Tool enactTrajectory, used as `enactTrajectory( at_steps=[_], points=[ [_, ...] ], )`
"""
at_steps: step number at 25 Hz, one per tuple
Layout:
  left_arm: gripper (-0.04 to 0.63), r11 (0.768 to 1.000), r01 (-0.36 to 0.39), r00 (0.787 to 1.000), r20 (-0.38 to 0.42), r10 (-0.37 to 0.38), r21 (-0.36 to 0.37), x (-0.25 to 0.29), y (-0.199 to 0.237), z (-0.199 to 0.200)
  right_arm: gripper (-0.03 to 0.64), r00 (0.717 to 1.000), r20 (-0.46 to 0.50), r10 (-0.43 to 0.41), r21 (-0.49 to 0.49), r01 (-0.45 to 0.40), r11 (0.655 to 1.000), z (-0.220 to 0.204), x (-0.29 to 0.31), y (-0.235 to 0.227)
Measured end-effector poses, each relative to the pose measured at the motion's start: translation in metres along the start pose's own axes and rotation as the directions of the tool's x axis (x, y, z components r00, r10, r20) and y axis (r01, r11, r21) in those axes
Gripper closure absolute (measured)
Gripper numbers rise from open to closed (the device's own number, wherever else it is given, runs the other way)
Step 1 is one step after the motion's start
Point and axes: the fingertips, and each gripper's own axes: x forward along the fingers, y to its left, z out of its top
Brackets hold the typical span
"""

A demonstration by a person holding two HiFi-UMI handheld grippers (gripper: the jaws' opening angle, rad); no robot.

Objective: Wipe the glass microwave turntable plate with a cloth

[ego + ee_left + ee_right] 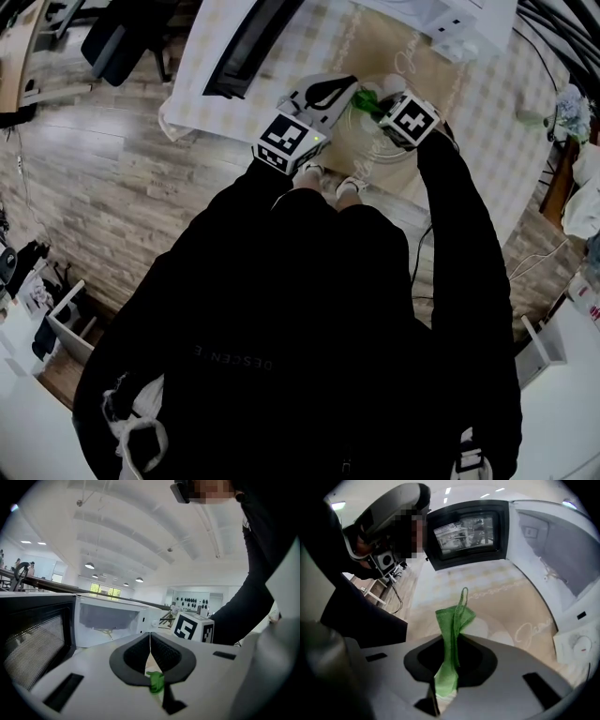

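The glass turntable plate (371, 150) lies on the beige table mat just in front of the person; in the right gripper view the plate (499, 631) shows pale past the jaws. My right gripper (379, 101) hangs over its far rim, shut on a green cloth (453, 620) that sticks up between the jaws (454, 638). My left gripper (350, 87) is at the plate's far left rim, close to the cloth (366, 99). Its pads (165, 654) meet at the tip, and only a green scrap (156, 681) shows in the gap near their base.
The open white microwave (427, 11) stands at the back of the table, its dark door (248, 42) swung out to the left; its cavity (562, 545) is empty. The table's near edge (234, 141) drops to a wooden floor. Cables run at the right.
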Motion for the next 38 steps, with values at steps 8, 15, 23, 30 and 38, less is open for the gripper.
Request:
enactTrajectory(
  at_steps=[8, 15, 23, 30, 38],
  points=[
    [0.574, 1.0, 0.026, 1.0, 0.016, -0.026, 0.001, 0.021, 0.003, 0.008, 0.552, 0.99, -0.09, -0.106, 0.008, 0.107, 0.994, -0.01, -0.028, -0.077],
    [0.574, 0.999, 0.037, 0.999, 0.008, -0.037, -0.001, 0.03, 0.008, 0.004, 0.552, 0.971, -0.158, -0.177, -0.024, 0.175, 0.984, -0.016, -0.021, -0.129],
    [0.574, 1.0, 0.023, 1.0, -0.011, -0.024, -0.015, 0.028, 0.02, -0.008, 0.552, 0.973, -0.214, -0.091, 0.007, 0.095, 0.995, -0.031, 0.021, -0.122],
    [0.574, 0.999, 0.018, 1.0, -0.021, -0.018, -0.028, 0.026, 0.018, -0.015, 0.552, 0.975, -0.22, -0.013, 0.065, 0.028, 0.998, -0.036, 0.026, -0.096],
    [0.574, 0.999, 0.023, 0.999, -0.024, -0.024, -0.031, 0.025, 0.012, -0.017, 0.554, 0.978, -0.21, 0.006, 0.039, 0.002, 0.999, -0.036, 0.032, -0.075]
  ],
)
